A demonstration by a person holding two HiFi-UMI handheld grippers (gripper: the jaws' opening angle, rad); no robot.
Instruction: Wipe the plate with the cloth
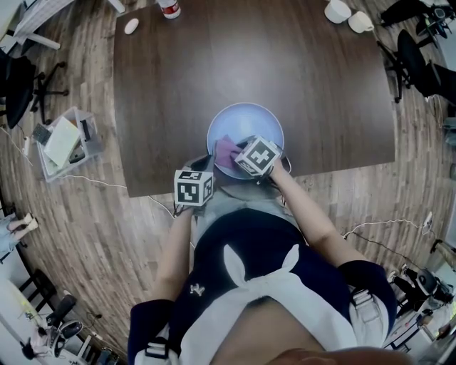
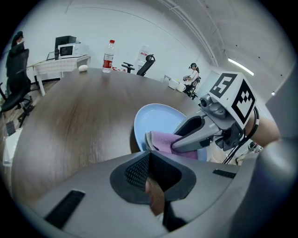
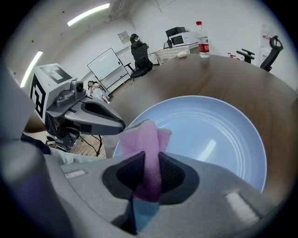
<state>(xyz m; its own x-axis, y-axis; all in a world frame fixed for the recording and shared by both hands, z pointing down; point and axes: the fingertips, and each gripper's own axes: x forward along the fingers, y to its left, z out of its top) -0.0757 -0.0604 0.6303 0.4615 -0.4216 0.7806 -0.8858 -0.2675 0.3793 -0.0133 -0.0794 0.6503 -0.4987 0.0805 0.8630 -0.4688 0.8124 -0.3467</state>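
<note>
Fingers (image 2: 132,169), left gripper (image 2: 149,155): tips closed together, nothing between them. The gripper hangs at the near edge of the table (image 1: 214,64), just left of the plate and apart from it, pointing down and forward.

Bottle (image 1: 169,8): clear, red cap, upright at the far edge of the table, left of centre. A small white object (image 1: 131,26) lies near it, further left.

Plate (image 1: 246,117): pale blue, round, shallow. It lies flat on the table close to the near edge, in front of the person.

Cloth (image 3: 144,139): pink, bunched and folded. It is over the near left part of the plate, its free end lying towards the rim.

Fingers (image 3: 173,173), right gripper (image 3: 150,160): clamped on the cloth, which fills the gap between the pads and sticks out past the tips. The gripper tilts steeply down over the plate, close beside the left gripper.

Cups (image 1: 338,11): two, white, at the far right corner of the table, well apart from the plate.
</note>
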